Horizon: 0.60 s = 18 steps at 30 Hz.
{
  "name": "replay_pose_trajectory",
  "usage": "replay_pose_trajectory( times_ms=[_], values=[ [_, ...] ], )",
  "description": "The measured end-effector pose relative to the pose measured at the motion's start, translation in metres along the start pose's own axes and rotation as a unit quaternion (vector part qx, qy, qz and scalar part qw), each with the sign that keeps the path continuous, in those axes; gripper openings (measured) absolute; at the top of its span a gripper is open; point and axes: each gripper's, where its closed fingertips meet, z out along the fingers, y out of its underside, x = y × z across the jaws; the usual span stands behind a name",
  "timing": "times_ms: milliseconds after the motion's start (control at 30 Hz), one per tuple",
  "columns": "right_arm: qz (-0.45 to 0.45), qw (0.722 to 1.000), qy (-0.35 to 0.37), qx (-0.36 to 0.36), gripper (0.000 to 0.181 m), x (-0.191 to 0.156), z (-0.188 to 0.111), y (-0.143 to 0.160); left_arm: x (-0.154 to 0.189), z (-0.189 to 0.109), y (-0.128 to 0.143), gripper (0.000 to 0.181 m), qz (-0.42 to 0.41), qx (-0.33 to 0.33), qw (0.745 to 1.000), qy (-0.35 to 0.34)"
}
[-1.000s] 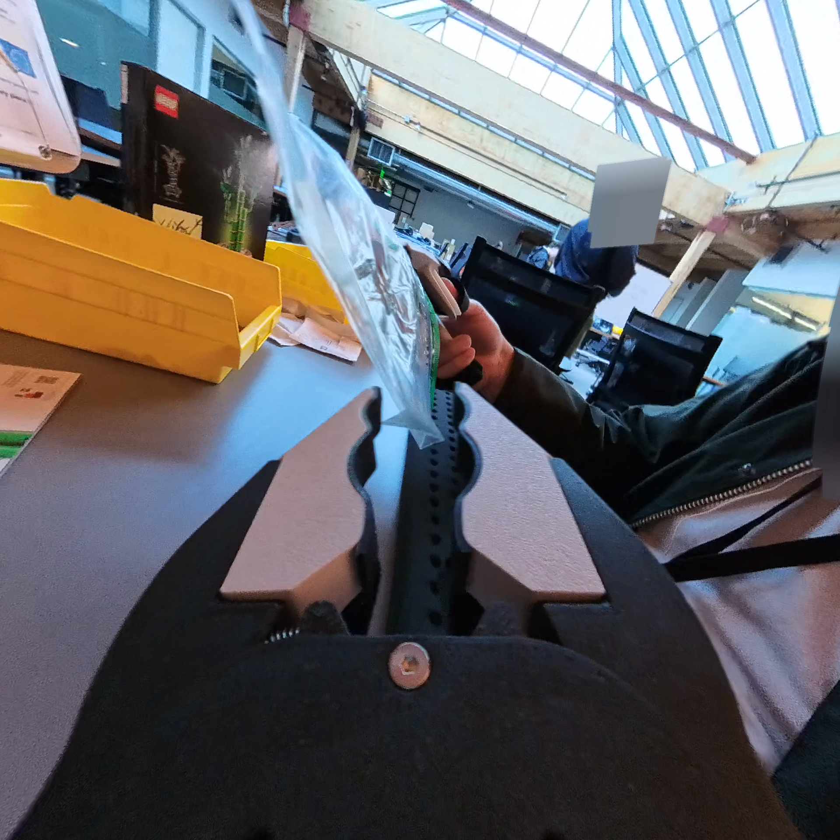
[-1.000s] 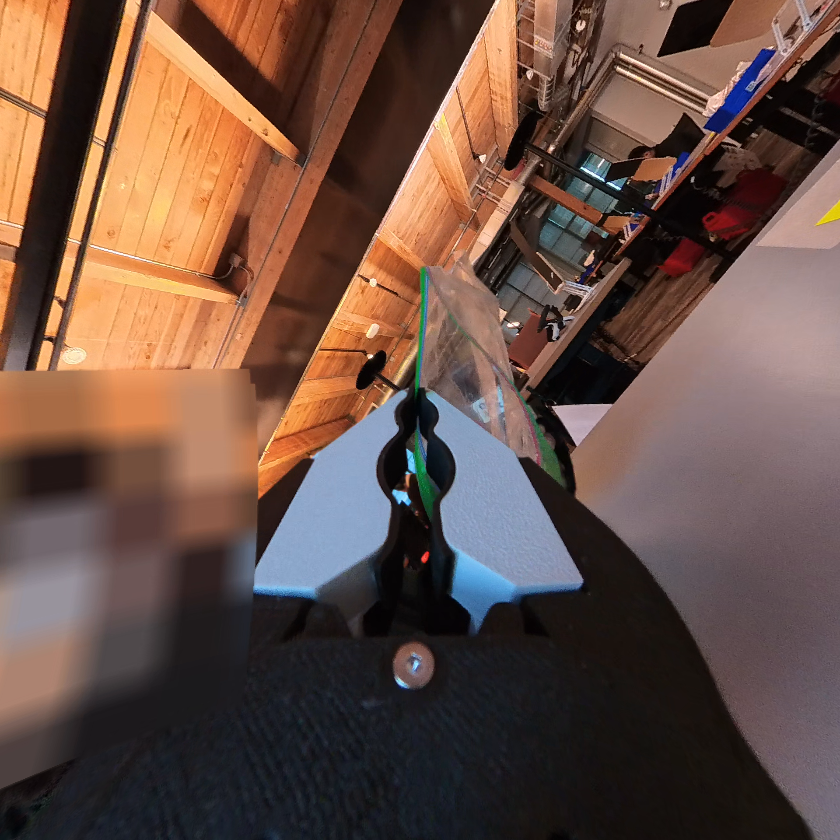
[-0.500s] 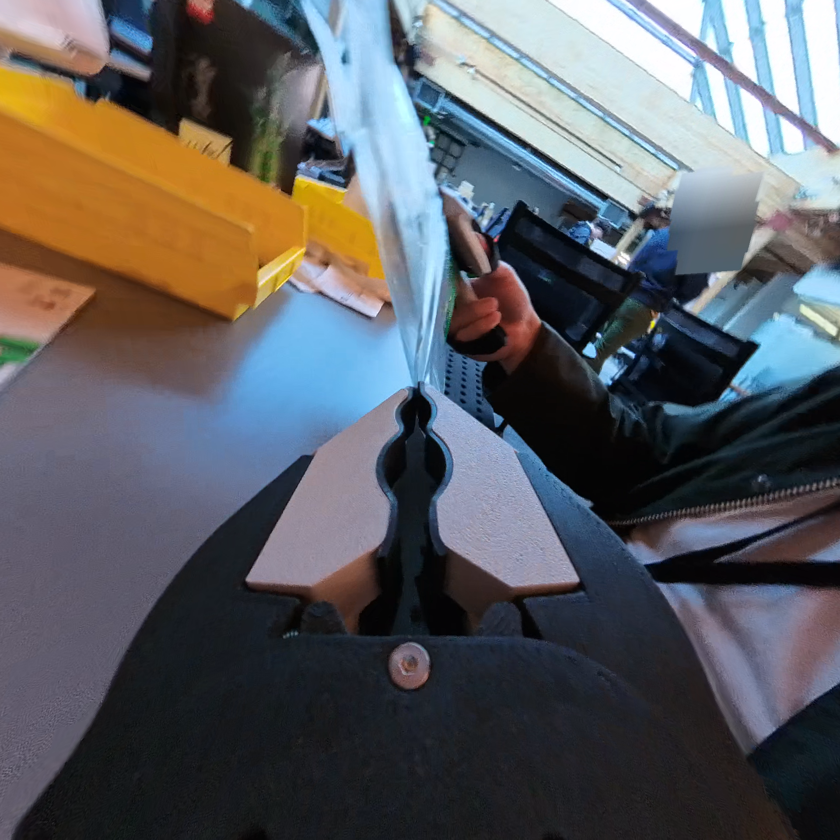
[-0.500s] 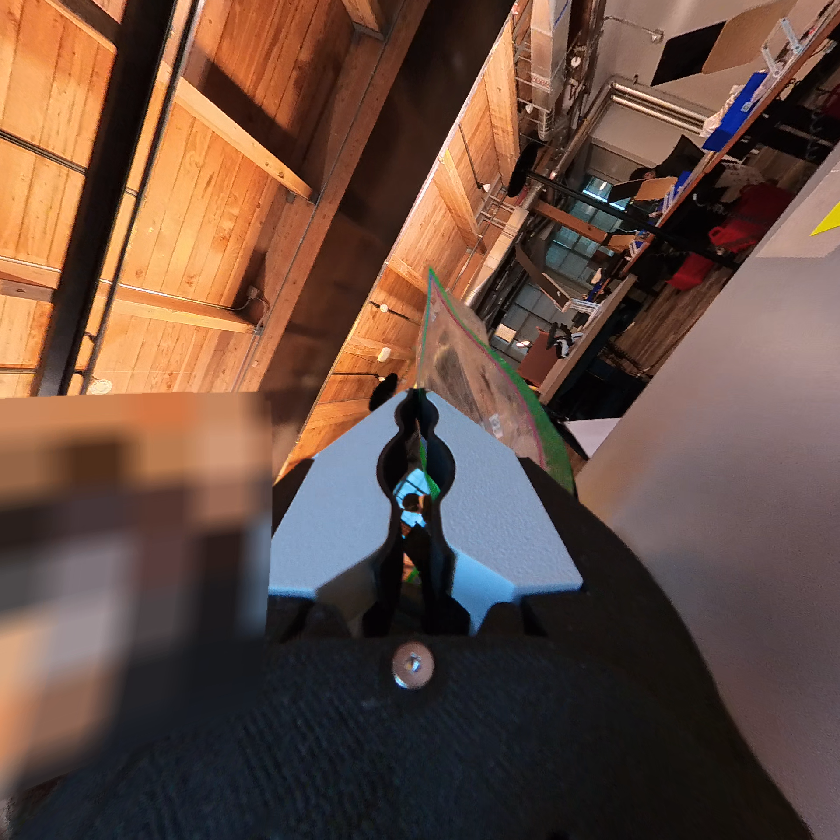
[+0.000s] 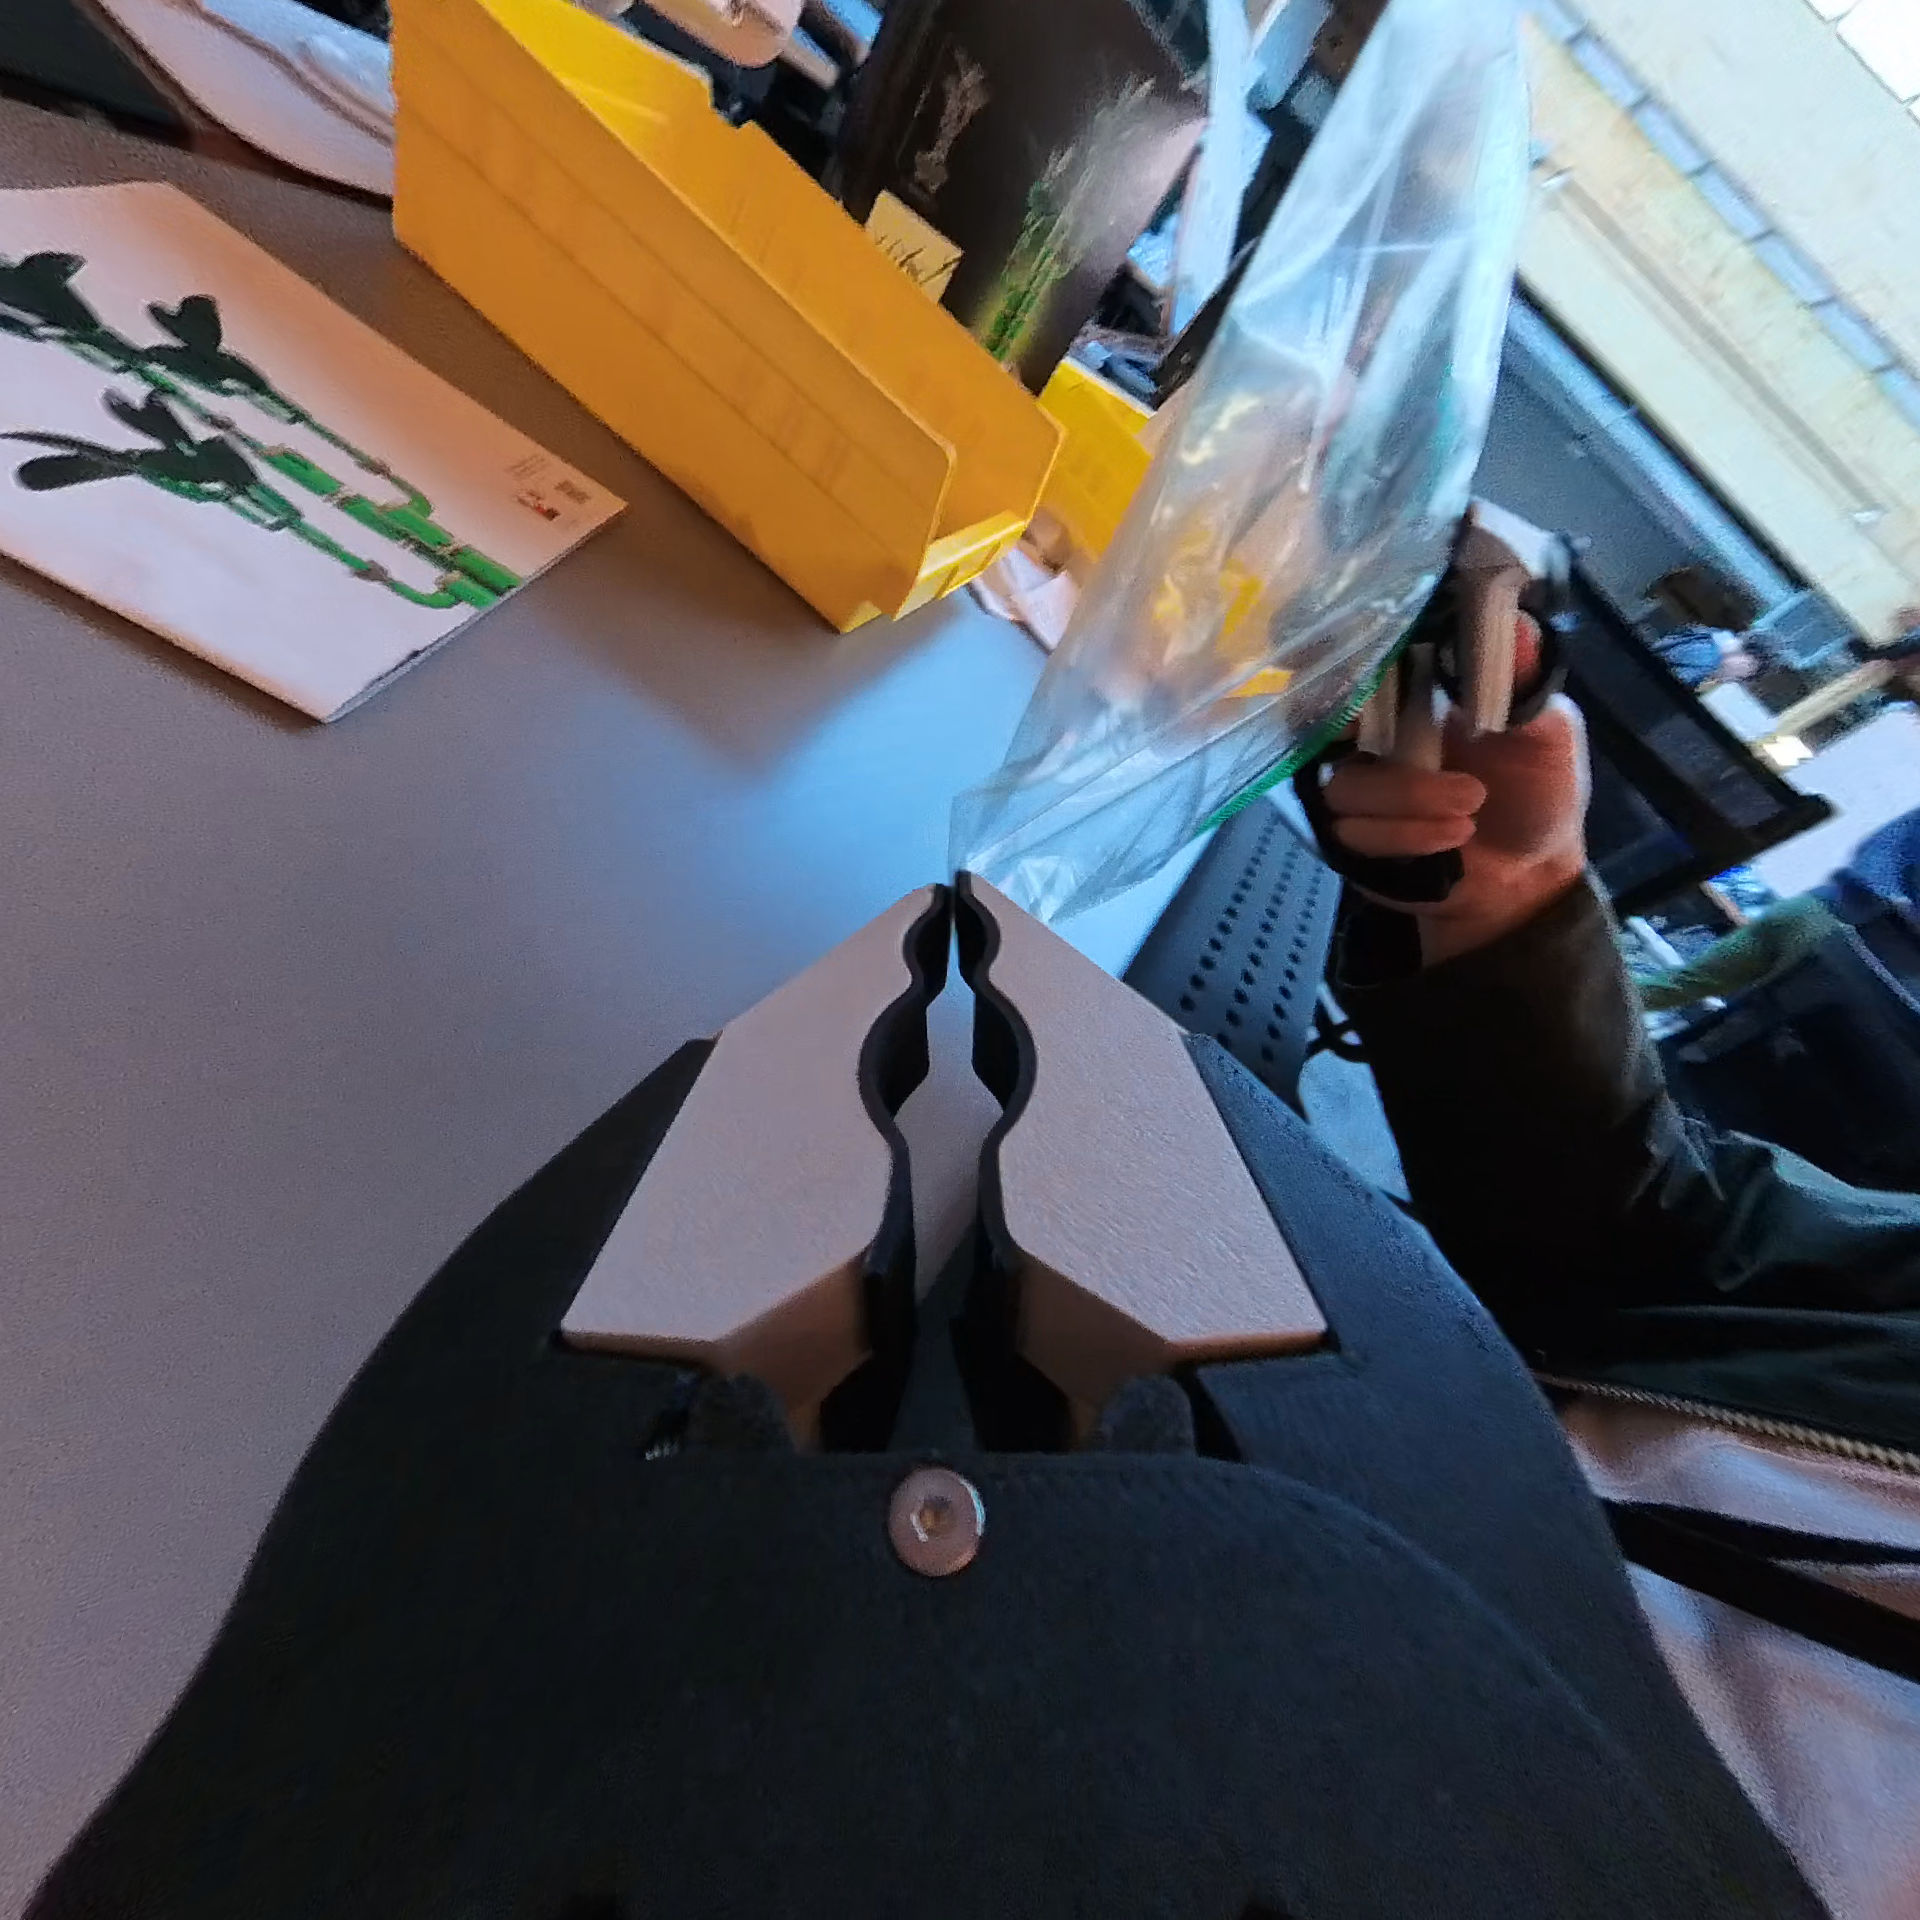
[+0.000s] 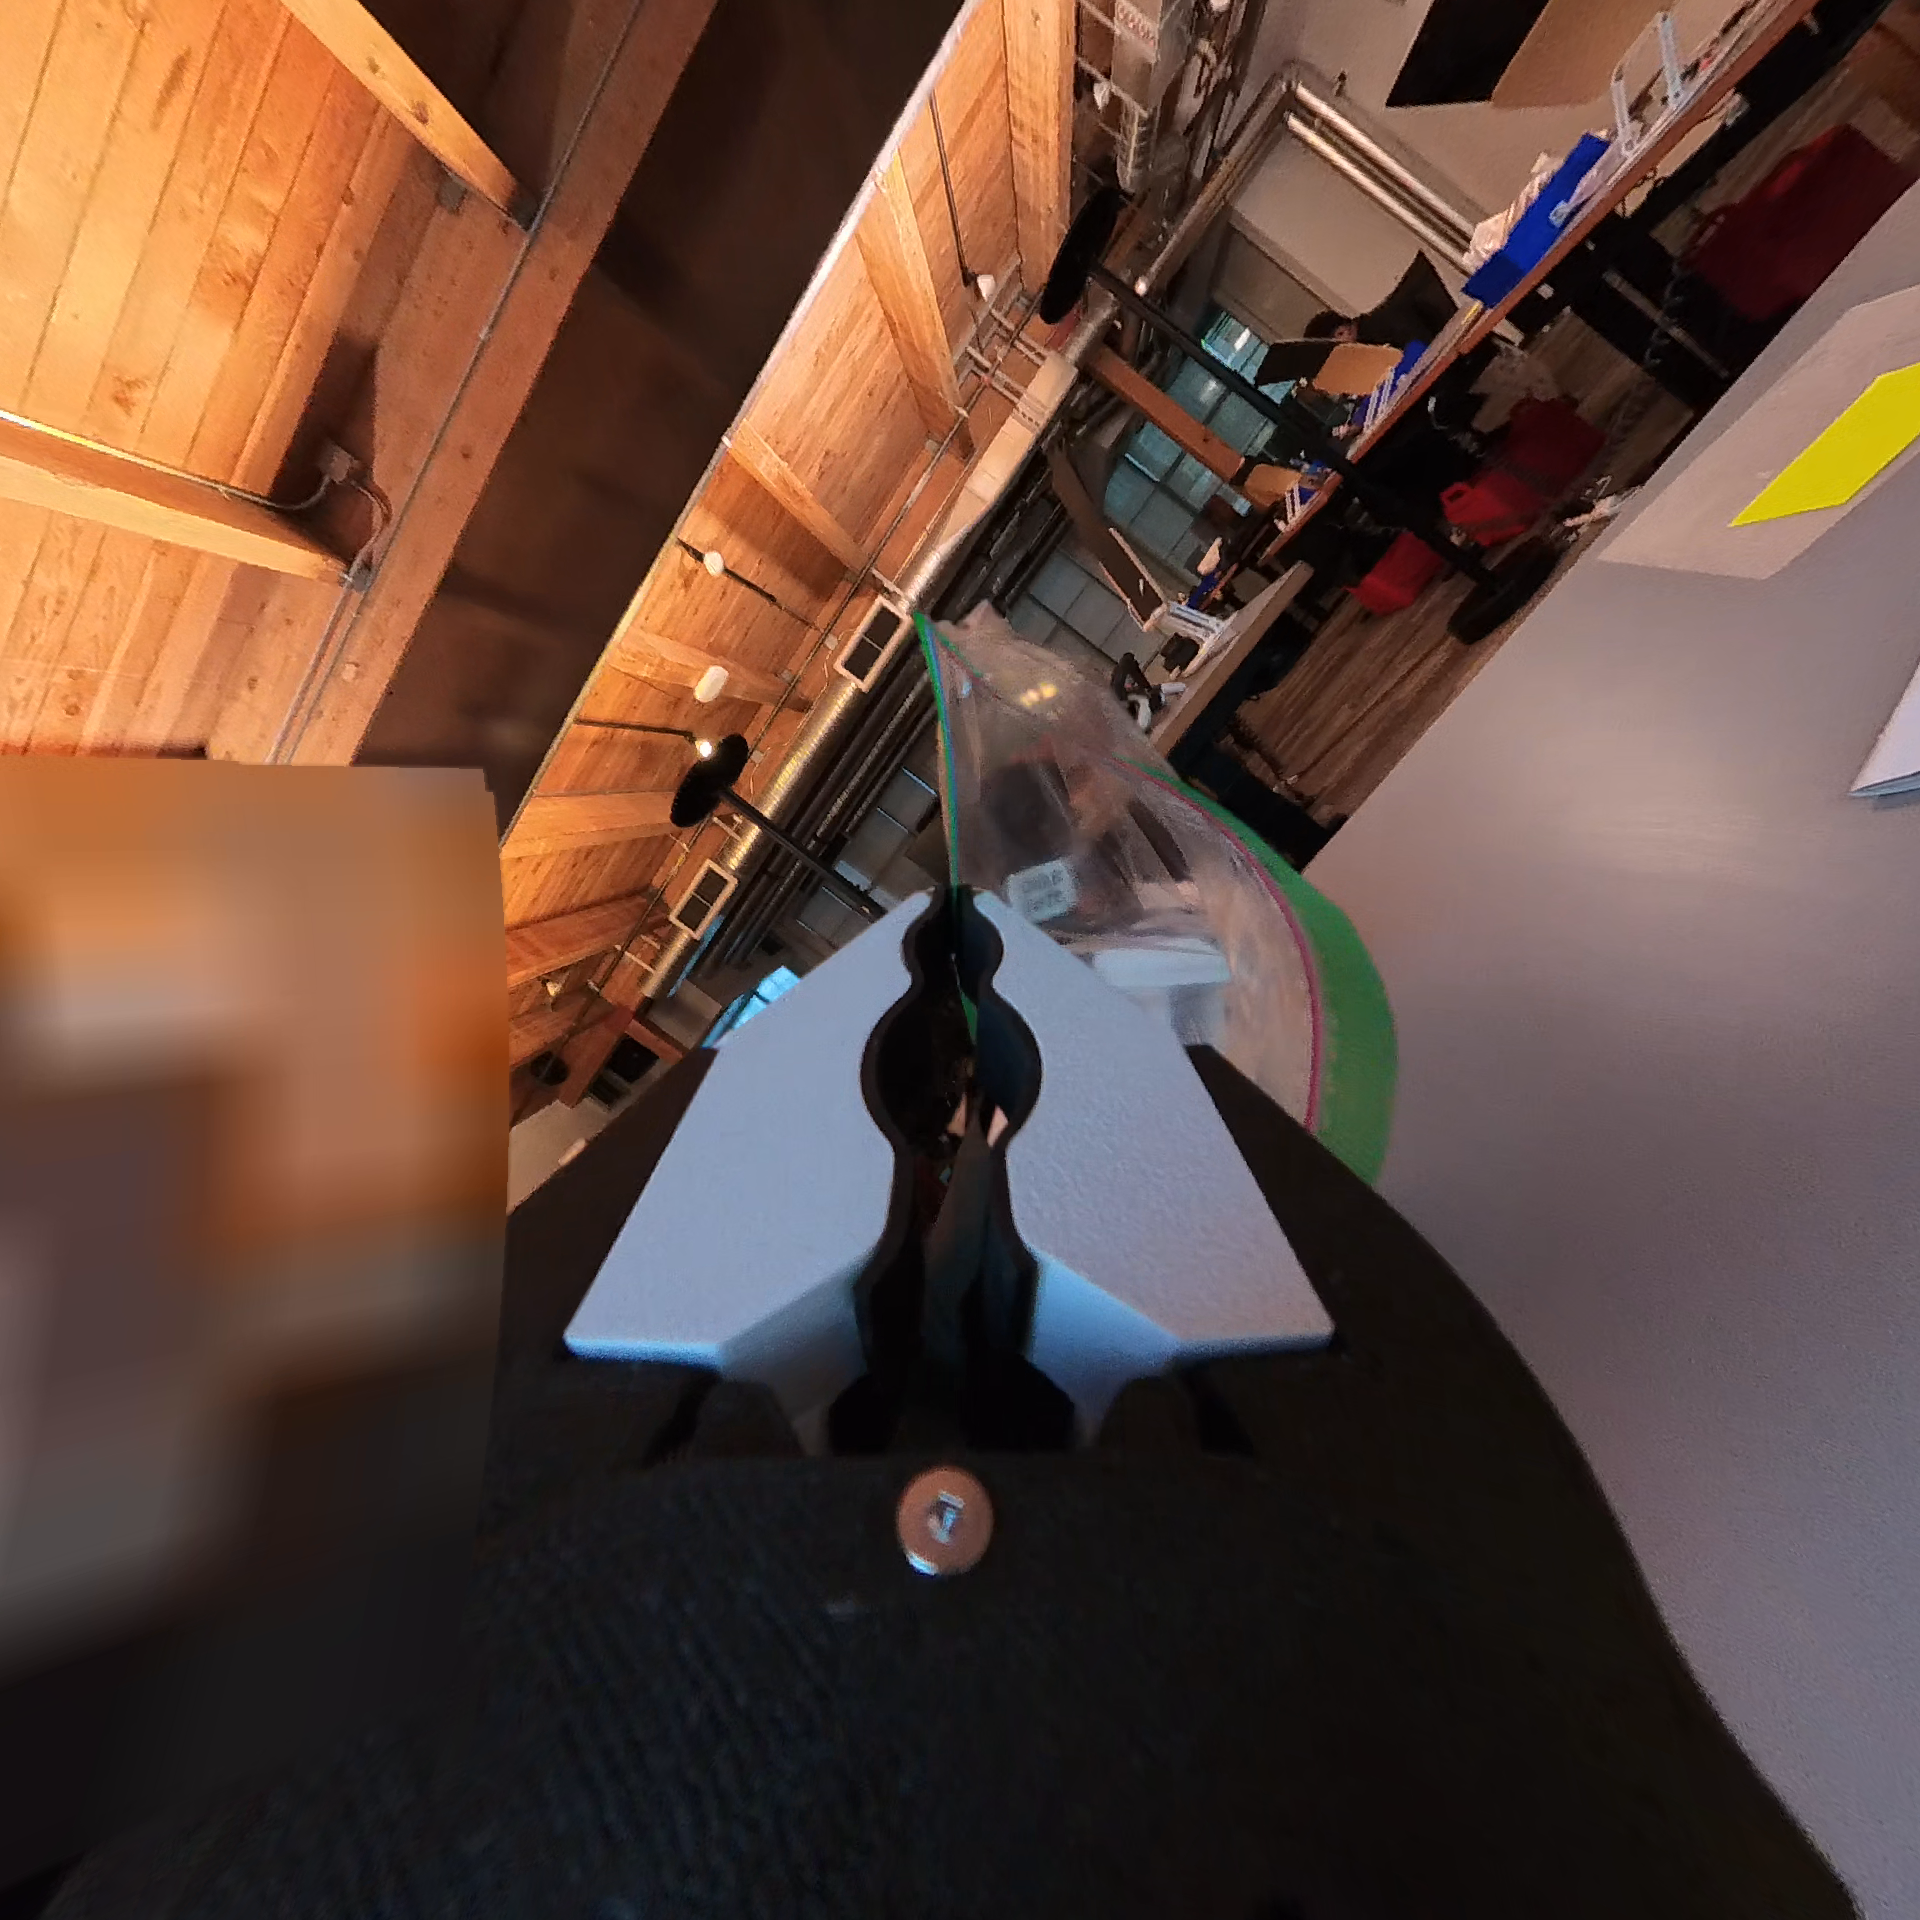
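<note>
Left tool [image 5: 953, 902]: tips together, clamped on the bottom corner of a clear zip bag [image 5: 1278, 540], which fans up toward 1 o'clock w/ small yellow and dark bits inside, too blurred to name. Right tool [image 6: 954, 906]: also closed, pinching the bag's green zip edge [image 6: 1340, 1029]; the bag [image 6: 1081, 831] bulges out toward 1 o'clock from its tips. In the left wrist view the right tool [image 5: 1455, 665] sits at 2 o'clock on the far side of the bag, a hand [image 5: 1455, 821] around its grip. So the bag hangs in the air between both tools, above the grey table [image 5: 416, 883]. Further out: a yellow bin [image 5: 727, 343] at 11 o'clock, a printed booklet [image 5: 239, 447] w/ a green plant picture at 10 o'clock, a dark box [image 5: 997, 156] behind the bin. Risks, as I judge: left grip is only on a thin corner of slick film, so a tug apart could slip it out and the bag would swing. If the zip edge isn't fully sealed (can't tell), tilting may spill the bits onto the table. Pulling hard in opposite directions could stretch or tear the film.
</note>
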Motion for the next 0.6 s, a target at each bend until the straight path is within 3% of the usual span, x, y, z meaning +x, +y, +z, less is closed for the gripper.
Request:
replay_pose_trajectory(
  times_ms=[67, 167, 267, 467, 600],
  values=[
    [0.017, 0.999, -0.016, 0.031, 0.0, -0.002, -0.007, -0.011, -0.002, -0.009, -0.003, 0.0, -0.001, 0.013, 1.0, 0.014],
    [0.012, 0.997, 0.004, 0.071, 0.0, 0.006, -0.02, -0.024, -0.037, -0.031, -0.005, 0.0, 0.015, 0.026, 0.997, -0.077],
    [-0.015, 0.996, 0.036, 0.086, 0.0, 0.015, -0.019, -0.026, -0.018, -0.043, -0.023, 0.0, 0.038, 0.064, 0.995, -0.066],
    [-0.042, 0.992, 0.076, 0.089, 0.0, 0.033, 0.018, -0.011, 0.073, 0.008, -0.03, 0.018, 0.186, 0.05, 0.981, -0.031],
    [-0.046, 0.993, 0.083, 0.071, 0.0, 0.035, 0.04, 0.004, 0.08, 0.044, -0.024, 0.037, 0.25, 0.042, 0.964, -0.077]
  ],
)
